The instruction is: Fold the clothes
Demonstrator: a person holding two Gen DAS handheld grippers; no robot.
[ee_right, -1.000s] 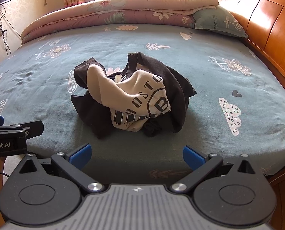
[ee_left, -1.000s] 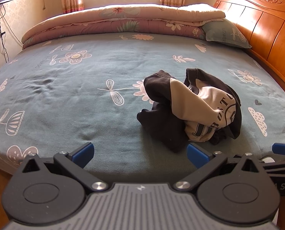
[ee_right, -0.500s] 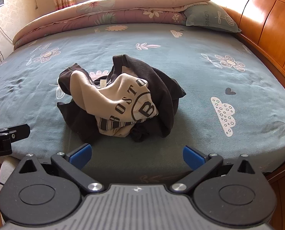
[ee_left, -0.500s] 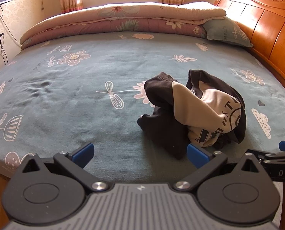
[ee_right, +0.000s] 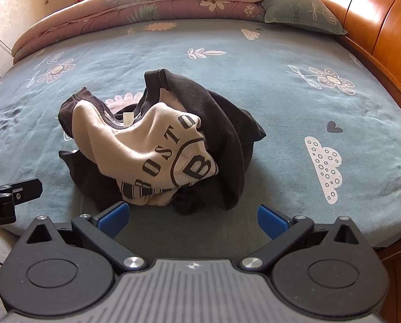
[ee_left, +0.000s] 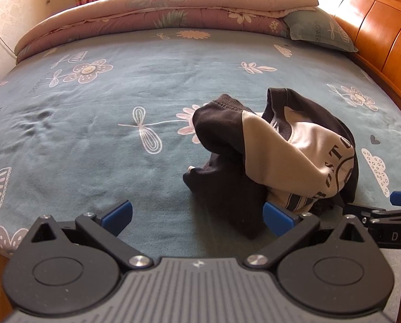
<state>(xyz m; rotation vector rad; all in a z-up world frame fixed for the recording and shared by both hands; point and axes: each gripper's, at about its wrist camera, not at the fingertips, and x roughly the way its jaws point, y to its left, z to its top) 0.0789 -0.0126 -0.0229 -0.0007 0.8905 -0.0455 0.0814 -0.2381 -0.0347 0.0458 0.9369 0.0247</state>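
A crumpled black and cream sweatshirt (ee_right: 157,145) is sitting in a heap on the green flowered bed sheet (ee_right: 268,80), close to the near edge of the bed. The left gripper (ee_left: 197,214) and right gripper (ee_right: 191,216) are both hanging at that edge, jaws spread wide, gripping nothing, not touching the sweatshirt.

A home bedroom: wooden-headboard (ee_left: 383,27) bed (ee_left: 146,86), folded quilt (ee_left: 160,8), pillow (ee_left: 319,31).
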